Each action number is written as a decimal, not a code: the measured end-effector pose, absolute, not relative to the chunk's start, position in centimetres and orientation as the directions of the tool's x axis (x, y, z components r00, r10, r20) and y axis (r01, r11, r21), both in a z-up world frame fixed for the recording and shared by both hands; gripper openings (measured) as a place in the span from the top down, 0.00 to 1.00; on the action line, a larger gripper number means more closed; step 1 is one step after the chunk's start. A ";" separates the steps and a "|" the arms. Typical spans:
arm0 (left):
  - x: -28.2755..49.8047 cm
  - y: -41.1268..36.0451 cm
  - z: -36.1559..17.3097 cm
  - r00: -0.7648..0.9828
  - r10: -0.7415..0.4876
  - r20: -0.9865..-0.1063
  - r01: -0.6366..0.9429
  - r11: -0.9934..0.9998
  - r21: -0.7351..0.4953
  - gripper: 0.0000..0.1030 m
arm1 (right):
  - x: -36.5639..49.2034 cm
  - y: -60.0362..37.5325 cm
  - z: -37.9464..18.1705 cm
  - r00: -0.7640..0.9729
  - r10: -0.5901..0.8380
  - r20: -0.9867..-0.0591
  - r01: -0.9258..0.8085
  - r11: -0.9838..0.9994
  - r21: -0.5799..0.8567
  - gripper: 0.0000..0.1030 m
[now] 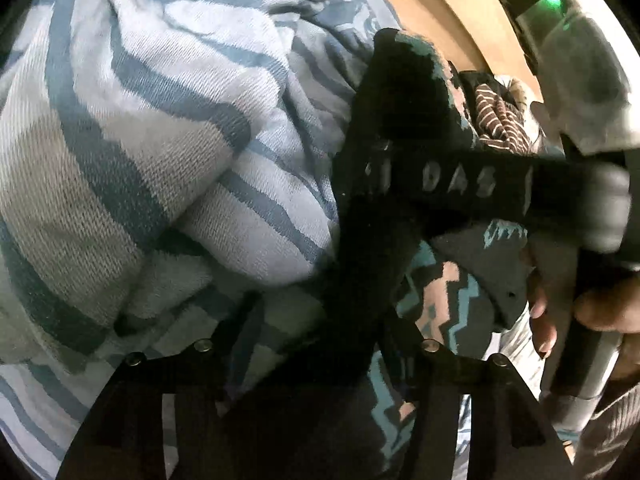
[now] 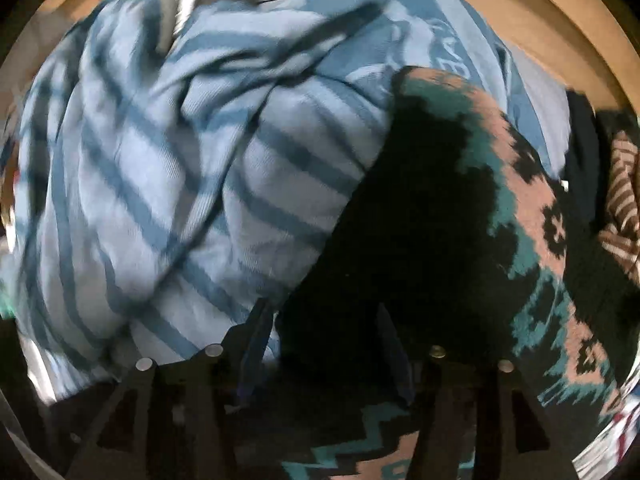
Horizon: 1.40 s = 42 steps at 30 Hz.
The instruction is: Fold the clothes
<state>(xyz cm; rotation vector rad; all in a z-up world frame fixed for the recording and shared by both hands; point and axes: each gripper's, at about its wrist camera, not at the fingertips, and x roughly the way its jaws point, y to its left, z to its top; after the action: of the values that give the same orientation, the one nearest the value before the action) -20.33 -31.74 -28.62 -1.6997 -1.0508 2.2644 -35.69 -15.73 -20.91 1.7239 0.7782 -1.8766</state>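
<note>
Nearby, a blue striped cloth (image 2: 168, 168) crowds the dark patterned garment (image 2: 500, 216).

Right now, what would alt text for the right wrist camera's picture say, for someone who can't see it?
A rumpled light blue cloth with darker blue stripes fills most of the blurred, close view. Beside it on the right lies a black garment patterned in teal and pink. A brown striped fabric shows at the far right edge, and the gripper's dark fingers frame the bottom.
</note>
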 end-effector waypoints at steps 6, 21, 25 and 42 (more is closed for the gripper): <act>-19.8 -32.6 -27.7 -0.395 0.461 -0.795 0.303 -0.751 -0.586 0.45 | -36.4 -15.5 -20.2 -0.051 -0.030 -0.998 0.672 -0.740 -0.012 0.78; -18.4 -35.3 -25.8 -0.452 0.276 -0.848 0.304 -0.846 -0.437 0.45 | -38.7 -12.8 -11.2 -0.095 -0.486 -0.869 0.555 -0.750 0.359 0.81; -18.5 -34.6 -25.9 -0.352 0.343 -0.871 0.222 -0.874 -0.433 0.45 | -35.5 -9.0 -14.8 0.015 -0.484 -0.875 0.519 -0.744 0.421 0.52; -7.9 -33.5 -28.5 -0.311 0.400 -0.862 0.435 -0.746 -0.503 0.70 | -21.6 1.3 -22.1 0.237 -0.636 -0.734 0.252 -0.690 0.679 0.30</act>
<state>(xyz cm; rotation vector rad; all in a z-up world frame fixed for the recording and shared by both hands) -7.94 -33.46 -28.46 -1.8584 -1.1270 2.3018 -21.61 1.27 -22.08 1.7831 -0.3546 -1.5456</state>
